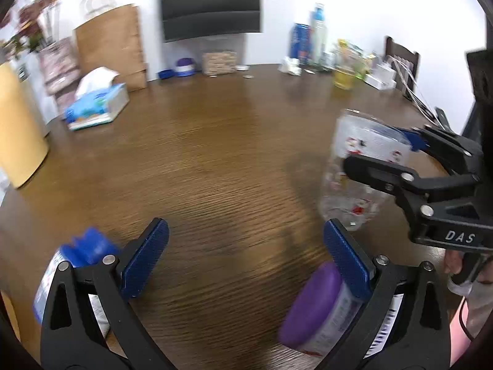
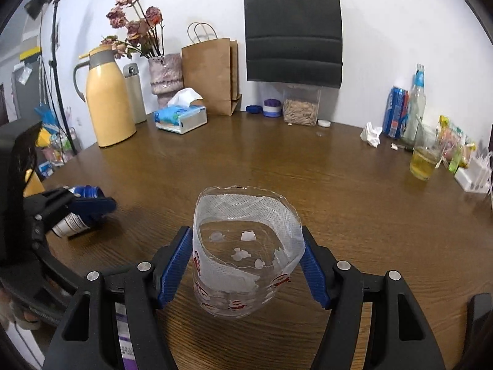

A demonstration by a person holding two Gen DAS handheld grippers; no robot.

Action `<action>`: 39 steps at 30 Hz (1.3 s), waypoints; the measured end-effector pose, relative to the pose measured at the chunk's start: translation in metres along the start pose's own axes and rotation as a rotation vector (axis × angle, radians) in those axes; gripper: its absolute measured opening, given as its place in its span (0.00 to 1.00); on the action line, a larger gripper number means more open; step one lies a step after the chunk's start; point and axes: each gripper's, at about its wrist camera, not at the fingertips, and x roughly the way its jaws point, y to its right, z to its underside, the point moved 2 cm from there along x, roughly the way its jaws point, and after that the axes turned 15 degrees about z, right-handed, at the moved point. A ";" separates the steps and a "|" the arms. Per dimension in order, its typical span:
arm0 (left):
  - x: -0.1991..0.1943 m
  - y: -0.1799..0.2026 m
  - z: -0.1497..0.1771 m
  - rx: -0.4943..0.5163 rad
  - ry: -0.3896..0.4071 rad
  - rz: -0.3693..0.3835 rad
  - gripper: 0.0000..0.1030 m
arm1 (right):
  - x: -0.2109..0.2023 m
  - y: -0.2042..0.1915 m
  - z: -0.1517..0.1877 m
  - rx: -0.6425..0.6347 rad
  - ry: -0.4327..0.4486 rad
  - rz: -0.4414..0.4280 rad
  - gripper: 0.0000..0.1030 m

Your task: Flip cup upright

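A clear plastic cup (image 2: 246,256) with red cartoon prints sits between the blue pads of my right gripper (image 2: 246,265), which is shut on it. The cup's open mouth faces up, tilted slightly away, held just above the wooden table (image 2: 339,200). In the left wrist view the same cup (image 1: 360,166) hangs in my right gripper (image 1: 379,157) at the right, tilted. My left gripper (image 1: 246,256) is open and empty, low over the table, to the left of the cup.
A blue-capped bottle (image 1: 77,256) and a purple-lidded jar (image 1: 320,305) lie under my left gripper. A tissue box (image 2: 181,117), yellow jug (image 2: 107,101), paper bag (image 2: 209,74), vase, cans and a glass of yellow drink (image 2: 425,160) line the table's far edges.
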 end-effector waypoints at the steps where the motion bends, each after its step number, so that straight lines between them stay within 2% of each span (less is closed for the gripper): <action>1: -0.002 -0.004 0.001 -0.017 0.008 -0.010 0.97 | -0.001 -0.003 0.000 -0.007 0.002 0.007 0.70; 4: -0.011 -0.019 0.007 -0.082 0.046 -0.032 0.97 | -0.001 -0.009 0.002 -0.017 -0.003 0.001 0.70; 10: -0.025 -0.028 0.012 -0.121 0.096 -0.058 0.97 | 0.010 -0.015 0.014 -0.003 -0.062 -0.019 0.70; 22: -0.040 -0.018 0.011 -0.103 0.139 -0.044 0.97 | -0.008 -0.014 0.010 -0.002 -0.018 0.003 0.71; 24: -0.042 -0.016 0.012 -0.108 0.140 -0.043 0.97 | -0.013 -0.013 0.009 -0.001 -0.010 0.004 0.76; 30: -0.062 -0.008 0.014 -0.128 0.169 -0.049 0.97 | -0.037 -0.006 0.007 0.012 0.013 0.002 0.76; 39: -0.107 0.020 0.030 -0.120 0.207 -0.058 0.97 | -0.094 0.005 0.013 0.024 0.034 0.009 0.77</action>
